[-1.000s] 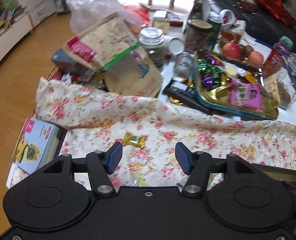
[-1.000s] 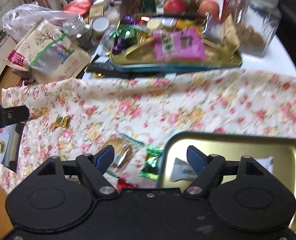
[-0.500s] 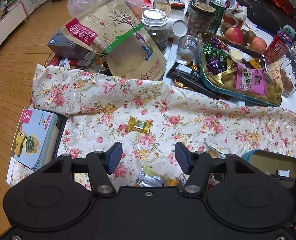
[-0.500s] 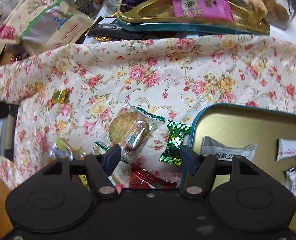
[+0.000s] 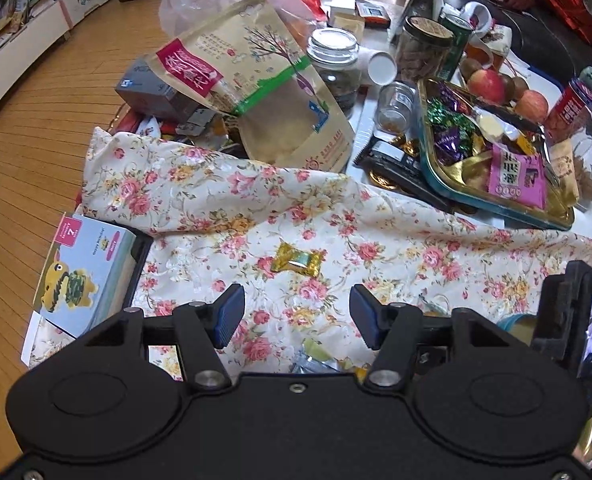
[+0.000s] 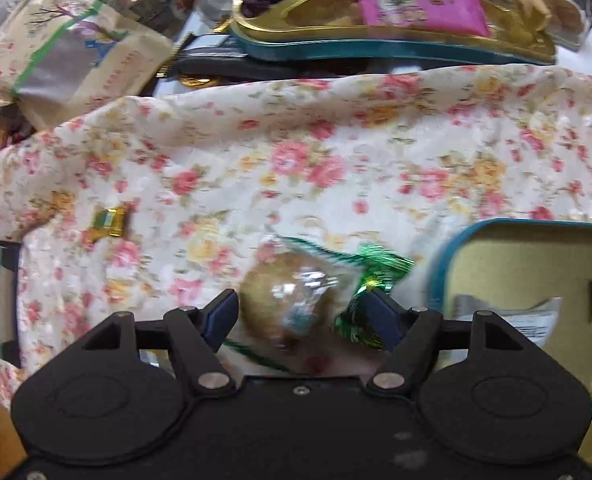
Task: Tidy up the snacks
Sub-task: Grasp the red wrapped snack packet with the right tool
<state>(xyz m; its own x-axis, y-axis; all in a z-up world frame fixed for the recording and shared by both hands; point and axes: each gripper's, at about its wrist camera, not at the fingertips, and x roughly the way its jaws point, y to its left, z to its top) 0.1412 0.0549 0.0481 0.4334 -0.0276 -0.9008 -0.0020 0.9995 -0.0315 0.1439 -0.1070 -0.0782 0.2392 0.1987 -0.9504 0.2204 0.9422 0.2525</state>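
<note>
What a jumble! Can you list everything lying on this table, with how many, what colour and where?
Floral cloth: one, cream and pink, spread across the table.
Gold-wrapped candy: one, gold, alone on the cloth.
Clear-wrapped round biscuit: one, brown, between the right tool's opening jaws.
Green foil candy: one, green, beside the biscuit.
Near gold tin tray: one, teal-rimmed, holding white packets.
Far gold tin tray: one, teal-rimmed, heaped with sweets.
Kraft paper pouch: one, tan, behind the cloth.
Apples: two, red, far right.
Left tool: open, empty.
Right tool: open.
</note>
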